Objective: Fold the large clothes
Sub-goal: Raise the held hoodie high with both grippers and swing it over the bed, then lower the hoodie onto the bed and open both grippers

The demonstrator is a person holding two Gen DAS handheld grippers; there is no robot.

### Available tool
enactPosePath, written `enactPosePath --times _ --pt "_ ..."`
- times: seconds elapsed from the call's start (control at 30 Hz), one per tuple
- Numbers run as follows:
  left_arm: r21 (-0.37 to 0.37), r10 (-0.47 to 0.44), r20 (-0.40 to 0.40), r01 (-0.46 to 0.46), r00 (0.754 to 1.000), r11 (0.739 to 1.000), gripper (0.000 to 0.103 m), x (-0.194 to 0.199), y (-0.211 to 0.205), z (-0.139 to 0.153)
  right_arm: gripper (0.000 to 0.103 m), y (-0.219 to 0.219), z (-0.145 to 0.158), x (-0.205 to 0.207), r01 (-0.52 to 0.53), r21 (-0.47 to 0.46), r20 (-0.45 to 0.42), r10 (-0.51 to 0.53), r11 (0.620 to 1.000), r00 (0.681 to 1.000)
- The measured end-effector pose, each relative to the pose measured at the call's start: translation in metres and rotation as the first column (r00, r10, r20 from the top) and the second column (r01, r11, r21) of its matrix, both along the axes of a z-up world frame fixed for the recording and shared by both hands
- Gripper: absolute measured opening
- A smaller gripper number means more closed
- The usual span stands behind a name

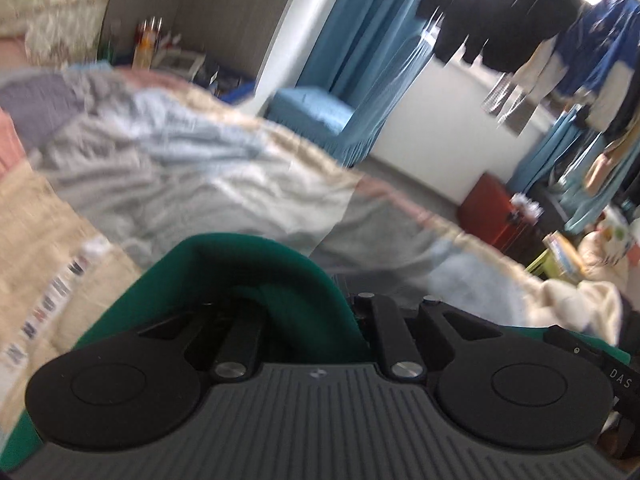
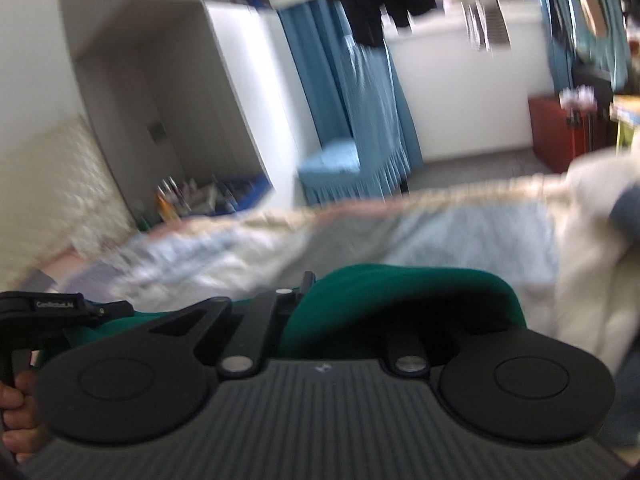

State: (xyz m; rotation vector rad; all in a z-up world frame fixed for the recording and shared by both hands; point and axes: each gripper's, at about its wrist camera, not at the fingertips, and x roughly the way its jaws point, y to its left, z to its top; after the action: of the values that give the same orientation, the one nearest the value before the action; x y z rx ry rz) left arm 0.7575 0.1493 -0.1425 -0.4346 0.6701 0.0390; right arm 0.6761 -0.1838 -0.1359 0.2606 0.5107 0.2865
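A dark green garment [image 1: 248, 264] is bunched over my left gripper [image 1: 308, 312], which is shut on a fold of it; the fingertips are hidden under the cloth. In the right wrist view the same green garment [image 2: 404, 292] drapes over my right gripper [image 2: 344, 320], which is shut on it, fingertips hidden too. The left gripper [image 2: 44, 312] and the hand holding it show at the left edge of the right wrist view. Both grippers hold the garment above a bed with a patchwork quilt [image 1: 180, 168]. Both views are blurred by motion.
The quilt [image 2: 400, 224] covers the bed, with a cream blanket [image 2: 592, 248] at its right. Beyond stand a blue covered chair [image 1: 316, 108], blue curtains [image 2: 360, 92], a red box [image 1: 488, 208], a cluttered bedside corner [image 1: 160, 48] and clothes hanging overhead [image 1: 508, 12].
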Motion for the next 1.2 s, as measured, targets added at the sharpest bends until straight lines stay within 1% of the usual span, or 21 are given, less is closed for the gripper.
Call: enactPosePath --times 0.03,0.07,0.1,0.2,0.23,0.33,0.43,0.6,0.67,0.7,0.73,0.77,0.8,0.87,0.9,0.93,0.97,1.0,1.03,1.1,1.2 --pt "0.003 -0.007 -0.031 0.008 1.000 1.000 0.015 0.013 0.002 -0.017 0.015 0.002 -0.018 0.010 0.001 0.000 -0.022 -0.001 1.000 1.000" --pt "0.001 -0.019 -0.054 0.019 0.998 1.000 0.015 0.026 0.005 -0.032 0.015 0.003 -0.025 0.013 0.006 0.001 -0.041 -0.006 1.000 0.999" --pt "-0.001 -0.030 -0.070 0.030 0.997 1.000 0.016 0.037 0.008 -0.046 0.016 0.005 -0.040 0.021 0.013 0.002 -0.069 -0.013 1.000 0.998" --pt "0.035 -0.054 -0.163 0.061 0.985 0.998 0.016 0.064 0.009 -0.083 0.017 0.008 -0.068 0.033 0.011 -0.014 -0.135 -0.012 1.000 0.991" --pt "0.043 -0.057 -0.179 0.066 0.982 0.997 0.017 0.068 0.009 -0.091 0.017 0.011 -0.077 0.037 0.010 -0.023 -0.151 -0.014 1.000 0.988" --pt "0.039 -0.059 -0.191 0.067 0.980 0.997 0.018 0.074 0.011 -0.112 0.017 0.016 -0.088 0.040 -0.015 -0.058 -0.144 0.006 0.998 0.990" --pt "0.026 -0.055 -0.193 0.061 0.980 0.998 0.018 0.082 0.015 -0.122 0.016 0.012 -0.092 0.040 -0.018 -0.032 -0.150 0.013 0.999 0.989" --pt "0.046 -0.061 -0.202 0.071 0.977 0.996 0.018 0.078 0.012 -0.106 0.016 0.014 -0.093 0.041 -0.025 -0.044 -0.163 0.017 0.999 0.987" --pt "0.051 -0.055 -0.193 0.066 0.980 0.997 0.019 0.066 0.005 -0.092 0.016 0.015 -0.091 0.039 -0.022 -0.050 -0.172 0.013 0.998 0.985" --pt "0.053 -0.058 -0.195 0.070 0.979 0.996 0.019 0.063 0.003 -0.088 0.018 0.016 -0.088 0.037 -0.024 -0.056 -0.169 0.014 0.998 0.985" --pt "0.054 -0.065 -0.199 0.077 0.978 0.996 0.023 0.061 0.001 -0.085 0.020 0.017 -0.085 0.034 -0.030 -0.058 -0.168 0.020 0.998 0.986" --pt "0.054 -0.076 -0.202 0.088 0.977 0.995 0.031 0.059 -0.001 -0.082 0.020 0.017 -0.082 0.031 -0.037 -0.058 -0.177 0.026 0.998 0.984" --pt "0.058 -0.081 -0.205 0.095 0.975 0.994 0.037 0.056 -0.001 -0.078 0.022 0.017 -0.078 0.027 -0.044 -0.052 -0.190 0.034 0.998 0.981" --pt "0.055 -0.091 -0.209 0.105 0.974 0.993 0.064 0.051 -0.002 -0.069 0.027 0.017 -0.069 0.020 -0.066 -0.055 -0.194 0.054 0.996 0.979" --pt "0.055 -0.090 -0.204 0.103 0.975 0.993 0.070 0.046 -0.002 -0.064 0.036 0.017 -0.064 0.016 -0.076 -0.056 -0.196 0.064 0.996 0.979" --pt "0.058 -0.087 -0.197 0.100 0.977 0.993 0.078 0.040 -0.003 -0.058 0.049 0.018 -0.060 0.013 -0.085 -0.057 -0.201 0.072 0.995 0.977" --pt "0.060 -0.087 -0.189 0.100 0.978 0.993 0.080 0.035 -0.003 -0.053 0.055 0.019 -0.055 0.009 -0.094 -0.058 -0.204 0.080 0.994 0.976" --pt "0.062 -0.089 -0.183 0.102 0.979 0.993 0.081 0.029 -0.003 -0.047 0.066 0.020 -0.050 0.004 -0.103 -0.061 -0.202 0.088 0.993 0.975" --pt "0.065 -0.091 -0.180 0.104 0.980 0.992 0.081 0.023 -0.004 -0.041 0.070 0.021 -0.045 -0.002 -0.109 -0.064 -0.197 0.095 0.992 0.976" --pt "0.077 -0.101 -0.164 0.115 0.981 0.990 0.081 0.010 -0.007 -0.030 0.070 0.022 -0.035 -0.013 -0.111 -0.065 -0.184 0.098 0.992 0.978" --pt "0.107 -0.106 -0.122 0.119 0.987 0.987 0.081 -0.016 -0.012 -0.012 0.070 0.020 -0.023 -0.032 -0.086 -0.053 -0.172 0.076 0.995 0.982"
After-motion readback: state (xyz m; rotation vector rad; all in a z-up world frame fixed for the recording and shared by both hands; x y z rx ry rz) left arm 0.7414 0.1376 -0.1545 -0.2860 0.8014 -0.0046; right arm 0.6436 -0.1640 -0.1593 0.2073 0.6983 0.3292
